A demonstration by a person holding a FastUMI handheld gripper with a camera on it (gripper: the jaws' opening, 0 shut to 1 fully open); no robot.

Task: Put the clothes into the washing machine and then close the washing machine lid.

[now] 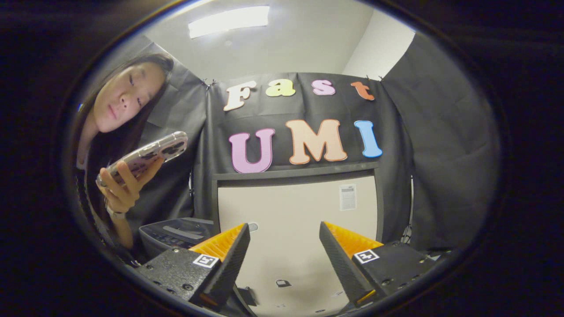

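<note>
Washing machine lid [297, 211], pale and raised upright, stands just beyond my fingers and shows in the gap between them, with a small white sticker [347, 197] near its upper corner. My gripper [284, 246] holds nothing, its two fingers spread wide apart. Past my left finger [229, 259] sits the machine's dark control panel [176, 235]. Beyond that a person stands against the black cloth wall [440, 154], a hand [125, 185] holding a phone [147, 155] in a clear case. I see no clothes from here.
</note>
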